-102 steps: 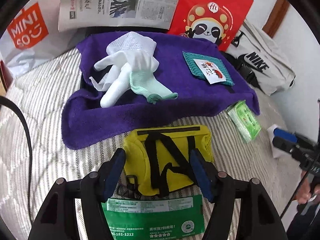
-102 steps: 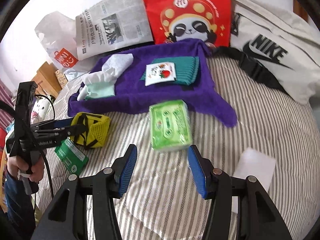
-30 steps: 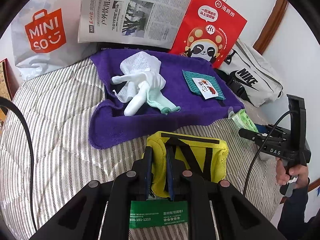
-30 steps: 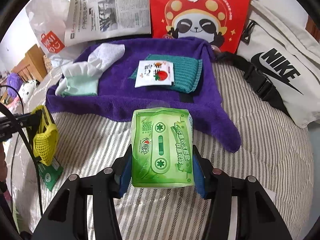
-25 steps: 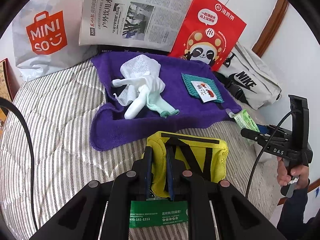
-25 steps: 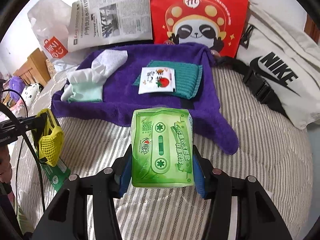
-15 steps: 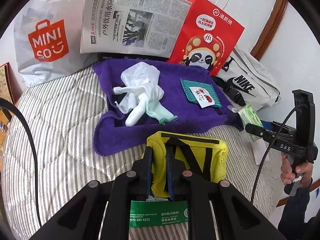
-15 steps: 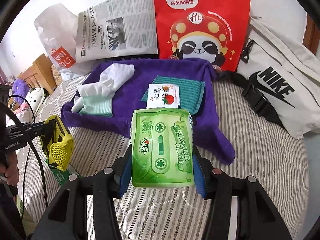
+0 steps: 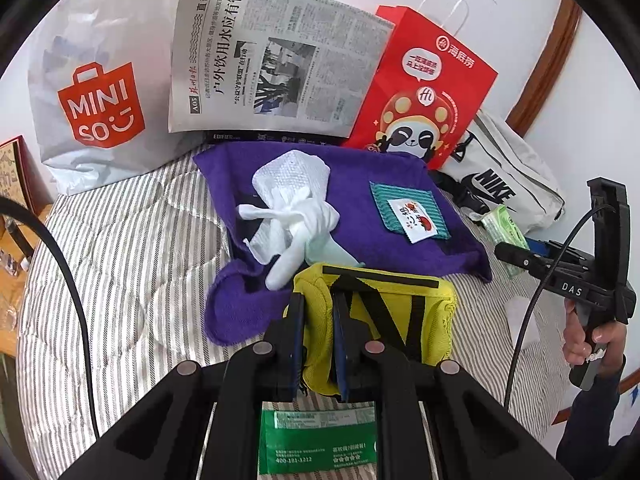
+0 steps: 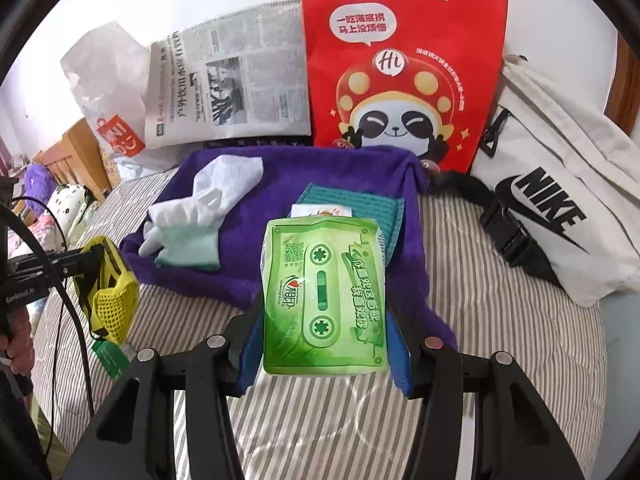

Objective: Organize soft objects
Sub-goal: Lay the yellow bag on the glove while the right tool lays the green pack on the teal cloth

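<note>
— What is your left gripper [image 9: 318, 336] doing?
— Its jaws are clenched on the left edge of the yellow mesh pouch [image 9: 384, 320], lifted over the striped bed [image 9: 120, 264] beside the near edge of the purple towel [image 9: 360, 184].

— And your right gripper [image 10: 324, 344]?
— Its jaws grip the green tissue pack [image 10: 324, 296] by both sides, above the towel's near edge. On the towel lie the white gloves [image 9: 292, 208], toward its left side, and a teal cloth [image 9: 408, 212] with a small sachet [image 9: 414, 218] on top.
</note>
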Tool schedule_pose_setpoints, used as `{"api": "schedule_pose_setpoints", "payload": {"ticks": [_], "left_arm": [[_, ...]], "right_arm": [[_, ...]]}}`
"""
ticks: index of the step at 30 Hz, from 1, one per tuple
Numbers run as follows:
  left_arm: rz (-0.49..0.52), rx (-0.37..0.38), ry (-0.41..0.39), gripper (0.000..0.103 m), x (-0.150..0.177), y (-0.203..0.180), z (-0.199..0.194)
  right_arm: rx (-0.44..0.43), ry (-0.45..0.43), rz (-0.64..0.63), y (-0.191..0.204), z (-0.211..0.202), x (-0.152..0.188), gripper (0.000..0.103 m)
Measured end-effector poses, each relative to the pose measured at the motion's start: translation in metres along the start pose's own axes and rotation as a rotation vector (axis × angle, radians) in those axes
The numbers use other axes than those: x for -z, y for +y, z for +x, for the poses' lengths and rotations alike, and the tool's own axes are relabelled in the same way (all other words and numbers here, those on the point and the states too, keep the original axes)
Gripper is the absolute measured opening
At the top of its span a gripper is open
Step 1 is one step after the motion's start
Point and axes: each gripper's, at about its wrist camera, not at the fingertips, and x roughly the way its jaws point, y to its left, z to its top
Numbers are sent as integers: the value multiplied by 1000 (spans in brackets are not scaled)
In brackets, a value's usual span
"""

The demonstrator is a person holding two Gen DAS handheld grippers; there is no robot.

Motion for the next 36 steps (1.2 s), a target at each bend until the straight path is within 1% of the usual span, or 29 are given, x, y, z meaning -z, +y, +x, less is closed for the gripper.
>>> {"api": "schedule_pose_setpoints", "payload": {"ticks": [5,10,18,22,27,30,34,36], "left_arm": [[1,-3,-5,13,-11,1,2],[5,-28,-19,13,-27,0,7],[8,-27,-7,13,-54,-2,28],[25,-37,1,13,-66,-7,41],[10,-30,9,13,-83,-7,57],[17,-67,22,13,-90,-5,70],[-4,-71,50,14,-95,3,87],[-12,-85,69,14,-96,5,98]], "right_arm": [[9,-8,20,-7,8,-13,52],[18,-16,16,-10,19,-24,52],[35,-12,28,-21,38,-39,52],[34,6,26,-24,51,-43,52],[29,25,29,-26,69,-50,52],[29,45,18,-24,81,-52,52],[24,74,3,-22,97,-51,52],[23,91,0,-22,105,-49,52]]}}
